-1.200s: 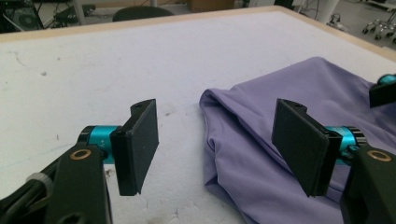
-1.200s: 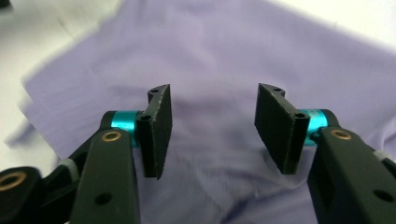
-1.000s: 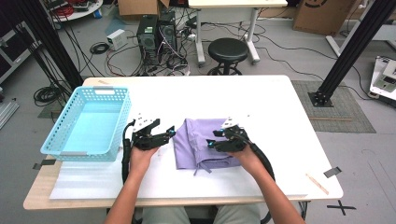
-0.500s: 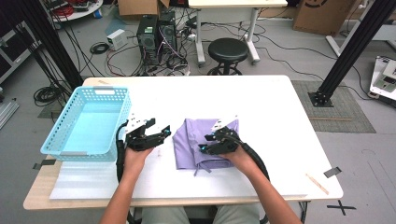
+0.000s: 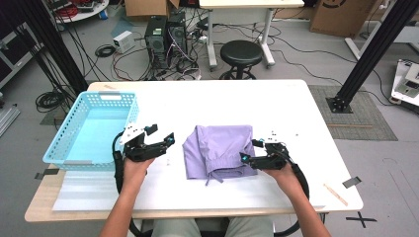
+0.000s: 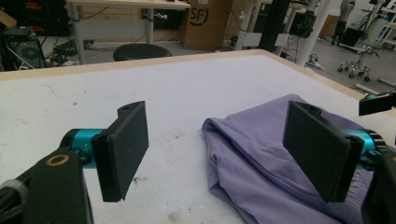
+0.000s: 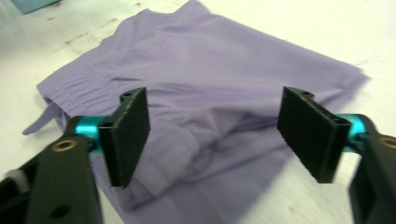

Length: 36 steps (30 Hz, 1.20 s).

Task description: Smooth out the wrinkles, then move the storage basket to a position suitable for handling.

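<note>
A folded lilac pair of shorts (image 5: 217,148) lies flat in the middle of the white table (image 5: 207,103), its drawstring trailing toward the front. My left gripper (image 5: 163,134) hovers just left of the shorts, between them and the basket. Its jaws have just been opening and stand wide, with bare table and the shorts' edge (image 6: 261,154) beyond them. My right gripper (image 5: 250,150) sits at the shorts' right front corner and points left over the cloth (image 7: 210,70). Its jaws have just been opening too, and its pads are clear of the fabric.
A light blue mesh basket (image 5: 74,133) sits empty at the table's left edge. A white sheet (image 5: 84,192) lies along the front left. A wooden stick (image 5: 335,194) and a tape strip (image 5: 351,181) lie near the right front corner. A stool (image 5: 242,52) stands behind the table.
My right gripper has drawn back to the right, off the top of the shorts to their corner, and its jaws have spread. The left gripper has shifted slightly left.
</note>
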Each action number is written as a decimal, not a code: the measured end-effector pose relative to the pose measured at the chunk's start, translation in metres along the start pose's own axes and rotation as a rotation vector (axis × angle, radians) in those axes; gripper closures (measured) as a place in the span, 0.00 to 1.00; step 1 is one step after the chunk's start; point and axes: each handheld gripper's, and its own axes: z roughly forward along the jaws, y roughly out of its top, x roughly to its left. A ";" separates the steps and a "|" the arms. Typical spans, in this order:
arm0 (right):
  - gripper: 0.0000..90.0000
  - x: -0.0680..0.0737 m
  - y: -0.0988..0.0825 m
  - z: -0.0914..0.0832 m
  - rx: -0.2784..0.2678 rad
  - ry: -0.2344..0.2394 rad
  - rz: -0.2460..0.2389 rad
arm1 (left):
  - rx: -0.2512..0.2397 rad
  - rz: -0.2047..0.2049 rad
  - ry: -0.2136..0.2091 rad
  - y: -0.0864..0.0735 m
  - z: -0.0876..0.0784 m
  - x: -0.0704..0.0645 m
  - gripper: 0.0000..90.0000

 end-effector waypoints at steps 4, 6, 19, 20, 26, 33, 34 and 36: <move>0.24 -0.007 -0.007 -0.011 -0.043 -0.021 0.031 | -0.003 0.004 -0.001 0.001 -0.003 0.000 0.25; 0.24 -0.010 -0.009 -0.014 -0.053 -0.028 0.040 | -0.008 -0.001 -0.001 0.001 -0.005 0.000 0.25; 0.24 -0.015 -0.010 -0.018 -0.072 -0.039 0.062 | -0.031 -0.008 0.014 0.008 -0.027 0.009 0.25; 0.24 -0.015 -0.010 -0.019 -0.074 -0.040 0.067 | -0.034 -0.011 0.017 0.008 -0.030 0.010 0.25; 0.24 -0.015 -0.012 -0.022 -0.082 -0.044 0.072 | -0.038 -0.010 0.044 0.011 -0.044 0.017 0.25; 0.25 -0.016 -0.015 -0.023 -0.077 -0.055 0.063 | -0.056 -0.021 0.082 0.018 -0.065 0.032 0.26; 0.25 -0.016 -0.015 -0.024 -0.079 -0.056 0.071 | -0.062 -0.023 0.086 0.018 -0.068 0.033 0.26; 0.25 -0.017 -0.015 -0.025 -0.086 -0.056 0.073 | -0.081 -0.030 0.095 0.020 -0.075 0.037 0.26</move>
